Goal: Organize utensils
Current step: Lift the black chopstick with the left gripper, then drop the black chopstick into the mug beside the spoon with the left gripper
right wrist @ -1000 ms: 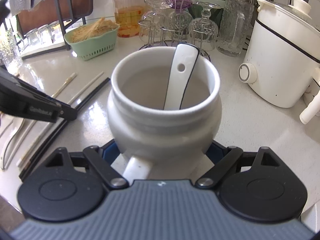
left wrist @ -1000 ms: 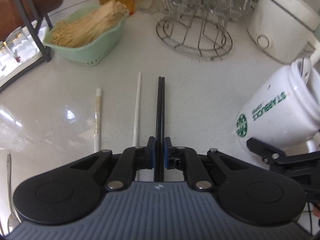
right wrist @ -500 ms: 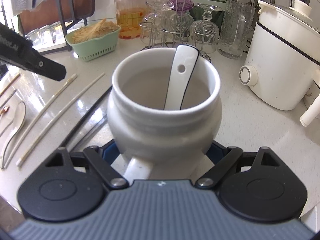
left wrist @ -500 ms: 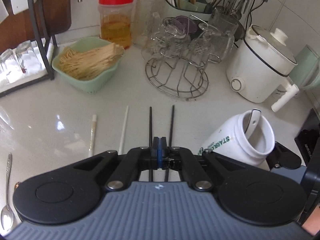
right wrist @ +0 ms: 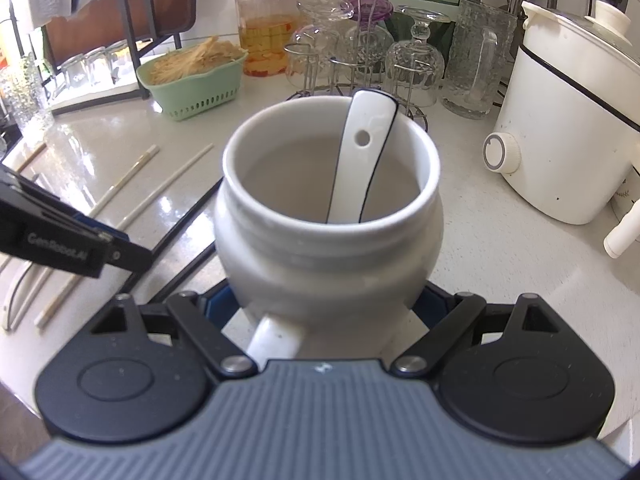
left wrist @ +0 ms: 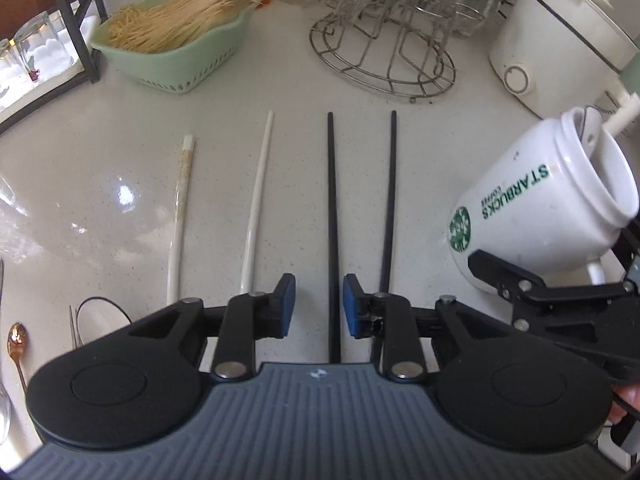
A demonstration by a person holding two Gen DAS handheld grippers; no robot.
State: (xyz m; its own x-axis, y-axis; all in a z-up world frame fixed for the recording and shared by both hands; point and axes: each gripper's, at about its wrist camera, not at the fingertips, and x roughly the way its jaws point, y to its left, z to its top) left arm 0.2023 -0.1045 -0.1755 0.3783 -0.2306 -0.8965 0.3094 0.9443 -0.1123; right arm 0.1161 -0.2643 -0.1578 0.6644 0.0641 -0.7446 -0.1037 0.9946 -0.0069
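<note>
Two black chopsticks lie apart on the white counter: the left one (left wrist: 332, 216) runs between the jaws of my open left gripper (left wrist: 319, 306), the right one (left wrist: 389, 208) lies just outside its right finger. Two white chopsticks (left wrist: 256, 208) (left wrist: 180, 216) lie further left. My right gripper (right wrist: 324, 304) is shut on a white Starbucks mug (right wrist: 328, 216), which holds a white ceramic spoon (right wrist: 362, 152). The mug (left wrist: 548, 204) shows tilted at the right in the left wrist view.
A green basket of noodles (left wrist: 176, 36), a wire glass rack (left wrist: 384, 56) and a white cooker (left wrist: 560, 40) stand at the back. Small spoons (left wrist: 16, 344) lie at the left edge. A black shelf frame (left wrist: 80, 32) stands far left.
My left gripper, shut on both black chopsticks a second ago, lifted, then came down and opened. The two black chopsticks now lie spread apart. The right gripper kept holding the mug.
</note>
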